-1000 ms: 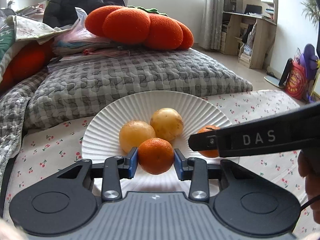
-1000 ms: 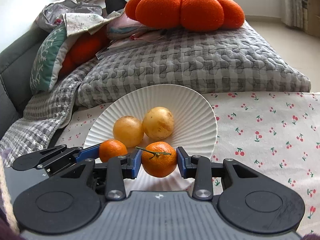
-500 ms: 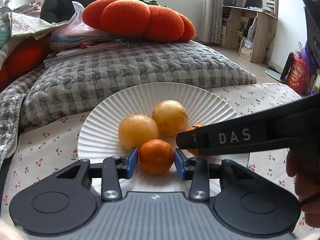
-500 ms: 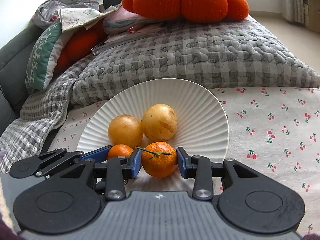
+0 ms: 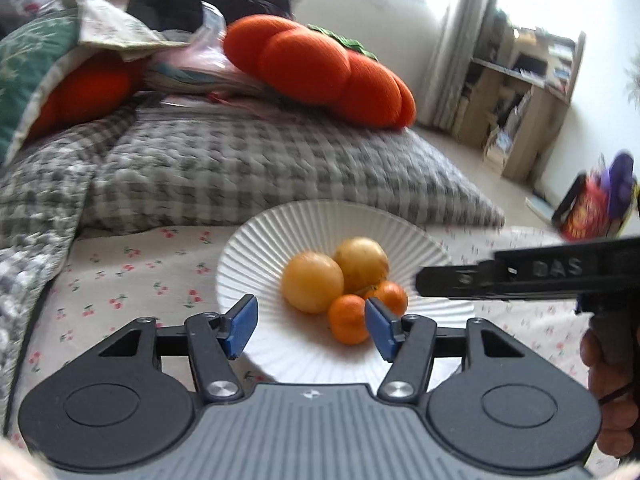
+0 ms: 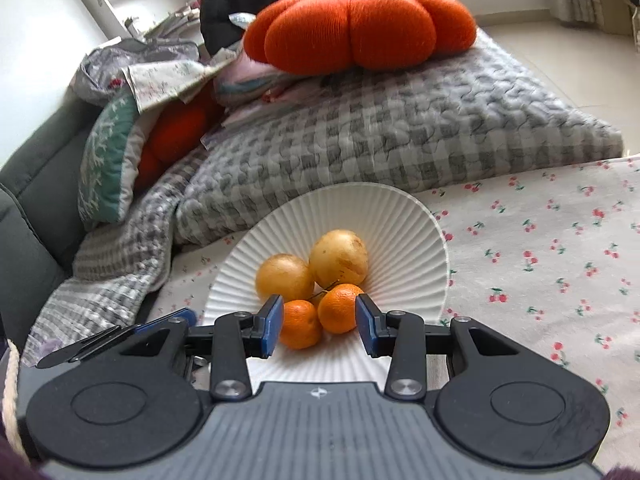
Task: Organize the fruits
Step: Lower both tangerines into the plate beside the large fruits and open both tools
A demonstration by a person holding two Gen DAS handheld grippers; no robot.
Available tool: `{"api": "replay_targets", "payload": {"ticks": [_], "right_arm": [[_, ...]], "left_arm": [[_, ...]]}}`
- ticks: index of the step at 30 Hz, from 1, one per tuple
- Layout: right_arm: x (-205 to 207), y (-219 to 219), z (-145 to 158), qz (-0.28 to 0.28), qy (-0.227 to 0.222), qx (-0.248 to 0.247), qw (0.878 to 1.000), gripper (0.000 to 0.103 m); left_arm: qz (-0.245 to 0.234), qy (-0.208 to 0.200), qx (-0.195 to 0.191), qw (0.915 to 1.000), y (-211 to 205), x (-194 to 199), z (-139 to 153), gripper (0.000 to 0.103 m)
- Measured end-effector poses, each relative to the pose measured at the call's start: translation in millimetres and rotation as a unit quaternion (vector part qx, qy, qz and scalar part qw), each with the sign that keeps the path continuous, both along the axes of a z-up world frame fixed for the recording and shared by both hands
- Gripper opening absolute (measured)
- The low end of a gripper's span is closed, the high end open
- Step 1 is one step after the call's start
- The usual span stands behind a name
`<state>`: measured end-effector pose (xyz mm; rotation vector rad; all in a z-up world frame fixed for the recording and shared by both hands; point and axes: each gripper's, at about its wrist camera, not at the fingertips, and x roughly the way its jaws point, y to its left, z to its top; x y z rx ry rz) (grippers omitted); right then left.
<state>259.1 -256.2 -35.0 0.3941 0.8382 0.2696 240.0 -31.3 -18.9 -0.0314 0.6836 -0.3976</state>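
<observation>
A white ribbed plate on the cherry-print cloth holds two yellow fruits and two small oranges. One orange lies next to the other orange. My left gripper is open and empty, just short of the oranges. My right gripper is open and empty, its blue pads either side of the oranges. The right gripper also shows from the side in the left wrist view.
A grey checked quilt rises right behind the plate, with an orange pumpkin cushion on top. More cushions and a sofa edge lie left. Cherry-print cloth extends right.
Both grippers opened and let go of their oranges, which now lie on the plate beside the yellow fruits. Both grippers have drawn back a little.
</observation>
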Motion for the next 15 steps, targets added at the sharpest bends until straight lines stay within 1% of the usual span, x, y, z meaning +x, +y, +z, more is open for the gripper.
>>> {"api": "replay_targets", "payload": {"ticks": [4,7,9,11,12,15], "right_arm": [[-16.0,-7.0,12.2,-0.003,-0.012,0.017,1.000,0.037],[-29.4,-7.4,17.8,0.000,-0.012,0.021,1.000,0.037],[-37.5,-5.6,22.5,0.005,-0.014,0.019,1.000,0.037],[-44.0,-3.2,28.0,0.010,-0.016,0.017,1.000,0.037],[-46.8,-1.6,31.6,0.013,-0.017,0.015,1.000,0.037],[-56.9,6.1,42.6,0.021,-0.029,0.005,0.999,0.037]], "left_arm": [[0.021,-0.001,-0.012,0.9997,14.7,-13.6,12.0,0.057],[0.032,-0.001,-0.001,0.9995,19.1,-25.3,17.4,0.058],[0.035,0.007,-0.001,0.9994,21.2,-31.6,19.3,0.058],[0.037,0.013,-0.001,0.9992,22.0,-38.3,20.6,0.061],[0.039,0.013,0.003,0.9992,22.4,-42.6,21.9,0.065],[0.043,0.005,0.019,0.9989,20.8,-55.2,25.6,0.070]]}}
